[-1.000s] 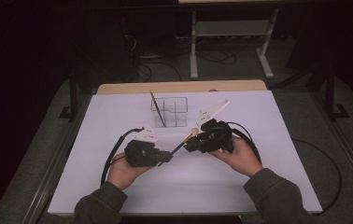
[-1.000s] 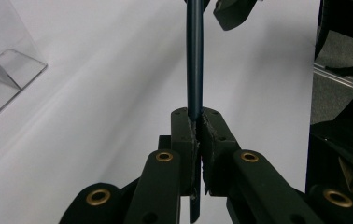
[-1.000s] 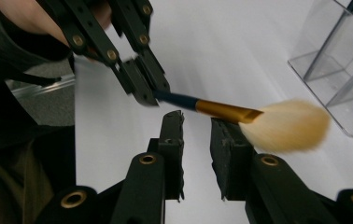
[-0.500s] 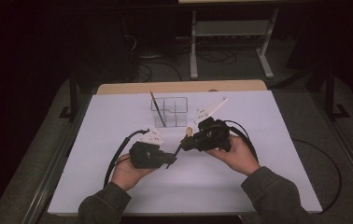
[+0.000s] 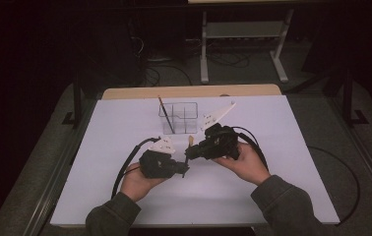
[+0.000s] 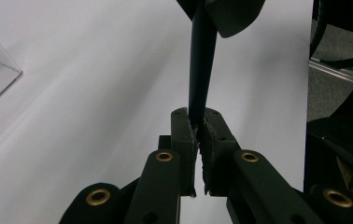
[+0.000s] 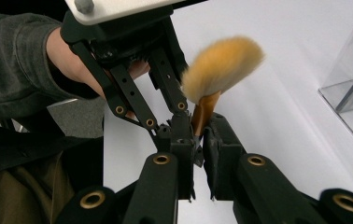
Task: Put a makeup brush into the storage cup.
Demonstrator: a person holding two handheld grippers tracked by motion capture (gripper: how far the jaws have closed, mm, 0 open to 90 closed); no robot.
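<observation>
Both grippers clamp 1 brush (image 7: 206, 112) at frame centre: left gripper (image 5: 183, 170), right gripper (image 5: 190, 154); clear organizer (image 5: 179, 118) still awaits it.

Soft-bristled brush (image 7: 221, 67), clear plastic organizer (image 5: 179, 118)

You will find nothing to read here: no words, labels, brand marks, numbers or signs stand on any thing in the three views.
</observation>
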